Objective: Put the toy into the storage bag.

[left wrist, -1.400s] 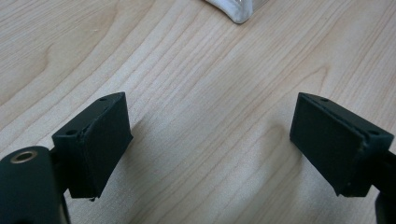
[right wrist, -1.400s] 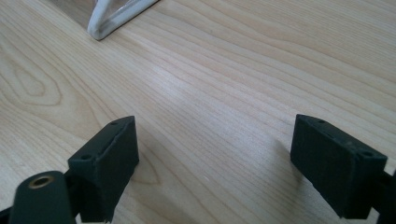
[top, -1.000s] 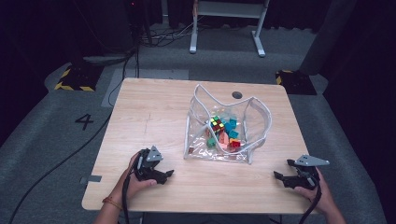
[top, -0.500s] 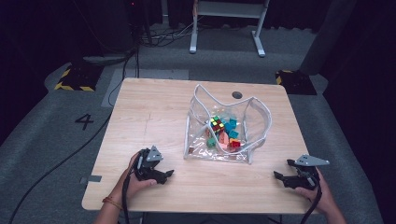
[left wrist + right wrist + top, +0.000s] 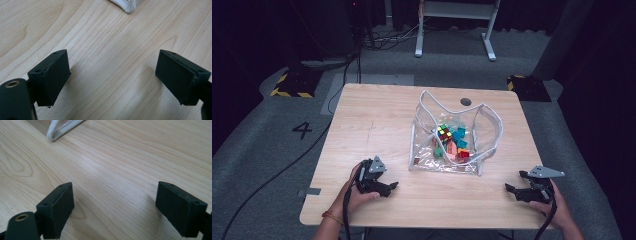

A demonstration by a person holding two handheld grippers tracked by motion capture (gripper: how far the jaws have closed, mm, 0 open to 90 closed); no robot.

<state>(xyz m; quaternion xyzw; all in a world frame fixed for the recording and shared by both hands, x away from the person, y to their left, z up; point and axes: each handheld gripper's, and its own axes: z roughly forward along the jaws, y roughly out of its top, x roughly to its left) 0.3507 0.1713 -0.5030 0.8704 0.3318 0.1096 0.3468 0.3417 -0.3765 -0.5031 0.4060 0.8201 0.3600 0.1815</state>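
A clear zip pouch with white piping stands open near the middle of the wooden table, holding a colour-tiled puzzle cube among teal, orange and red blocks. The left hand-held gripper rests on the table at about seven o'clock from the pouch, jaws spread wide over bare wood, gripping nothing. The right hand-held gripper sits at about five o'clock from the pouch, near the table's front edge, jaws likewise spread and empty. Both are apart from the pouch.
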